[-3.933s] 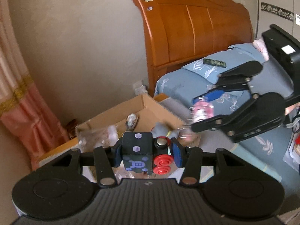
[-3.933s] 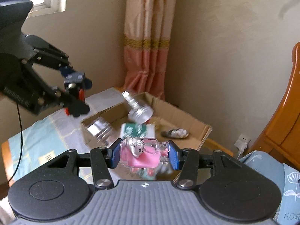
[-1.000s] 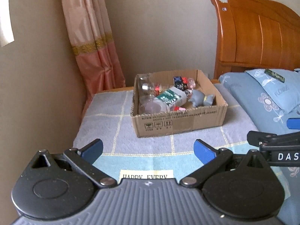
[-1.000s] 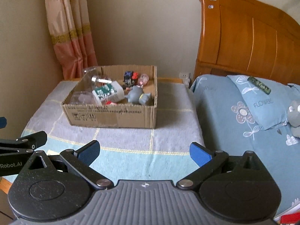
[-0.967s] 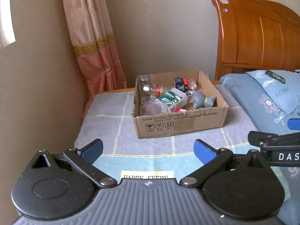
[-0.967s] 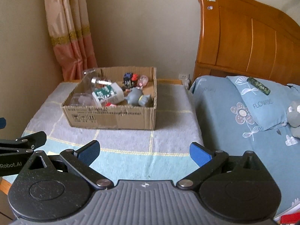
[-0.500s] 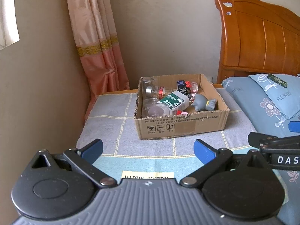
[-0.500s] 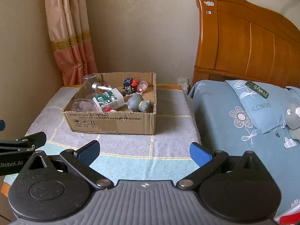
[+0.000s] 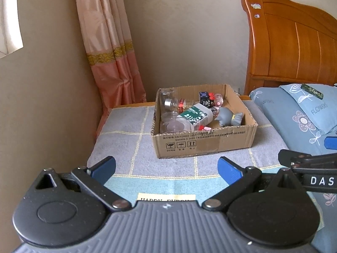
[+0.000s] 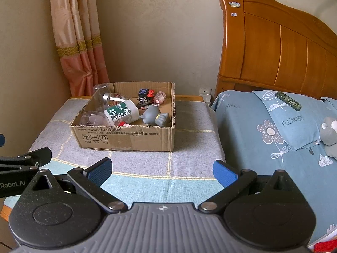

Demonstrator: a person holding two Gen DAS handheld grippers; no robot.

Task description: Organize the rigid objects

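An open cardboard box (image 9: 210, 141) (image 10: 134, 139) stands on the cloth-covered table. In it lie clear jars (image 9: 168, 103) (image 10: 109, 98), a white bottle with a green label (image 9: 195, 113) (image 10: 121, 110), a black cube with red buttons (image 9: 205, 98) (image 10: 145, 96), a small pink bottle (image 9: 219, 100) (image 10: 159, 97) and a grey figurine (image 9: 228, 117) (image 10: 154, 116). My left gripper (image 9: 166, 169) is open and empty, well in front of the box. My right gripper (image 10: 162, 170) is open and empty, also in front of it.
A grey and blue checked cloth (image 9: 130, 139) (image 10: 189, 130) covers the table. A bed with blue pillows (image 10: 288, 113) and a wooden headboard (image 10: 273, 48) stands to the right. A curtain (image 9: 109, 48) hangs at the back left. A dark remote (image 10: 288, 100) lies on a pillow.
3.9 s ago the left gripper held the black cube and the right held the pink bottle over the box; both now lie in the box. Both grippers have opened and drawn back.
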